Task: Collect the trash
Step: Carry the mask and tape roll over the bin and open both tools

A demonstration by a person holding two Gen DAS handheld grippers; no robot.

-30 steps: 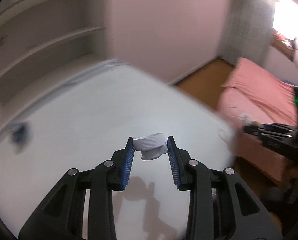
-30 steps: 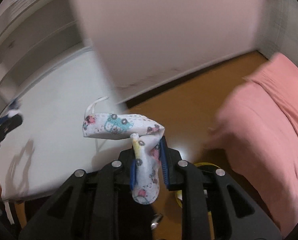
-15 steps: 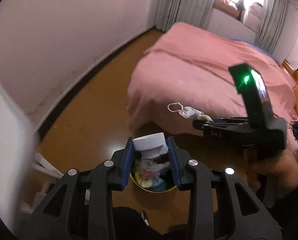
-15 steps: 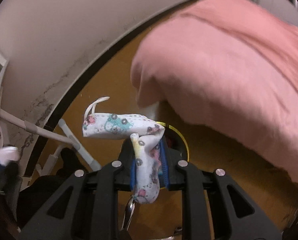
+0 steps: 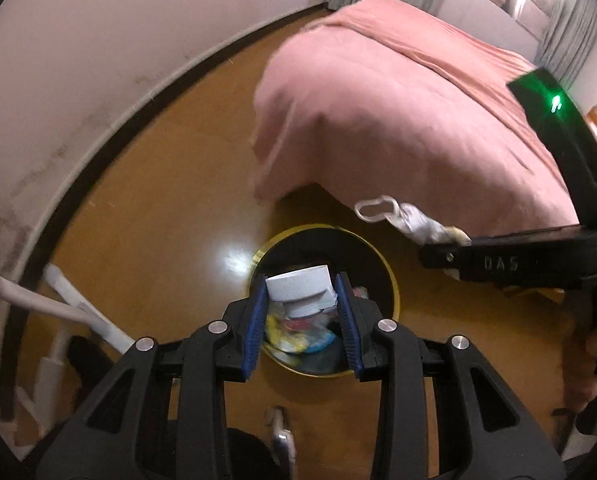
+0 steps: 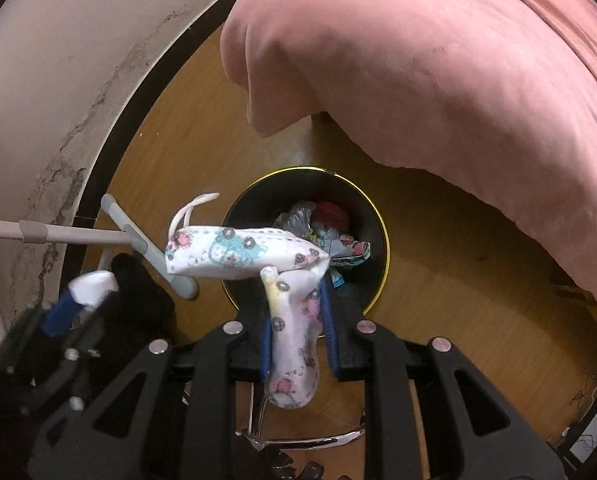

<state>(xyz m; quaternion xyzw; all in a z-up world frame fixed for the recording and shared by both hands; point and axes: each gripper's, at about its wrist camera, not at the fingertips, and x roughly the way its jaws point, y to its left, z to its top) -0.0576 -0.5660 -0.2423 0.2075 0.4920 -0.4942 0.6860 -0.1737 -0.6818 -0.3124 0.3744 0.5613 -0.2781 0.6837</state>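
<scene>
Left gripper (image 5: 301, 300): its blue-padded jaws are closed on a white bottle cap (image 5: 299, 290), which sits clamped between the fingertips, top side tilted up and away.
Right gripper (image 6: 296, 322): its jaws are clamped on a printed face mask (image 6: 242, 254); one folded end hangs down between the pads toward the camera, the other end sticks out to the left past the fingertips, with a white ear loop curling up at its far left.
Trash bin (image 6: 381, 224): a round black bin with a gold rim, standing on the wooden floor (image 5: 158, 216) directly beyond and below both pairs of jaws.
Bin contents: crumpled wrappers and scraps (image 6: 322, 226) in grey, red, blue and yellow; the separate pieces cannot be told apart. Seen from the left gripper, the cap covers part of the pile (image 5: 298, 338).
Beyond the bin: a pink bedspread (image 6: 438, 60) hangs over the bed edge, its lower corner near the bin's far rim.
Left of the jaws: grey metal tubes (image 6: 78, 236) of some frame beside the wall (image 5: 78, 48).
</scene>
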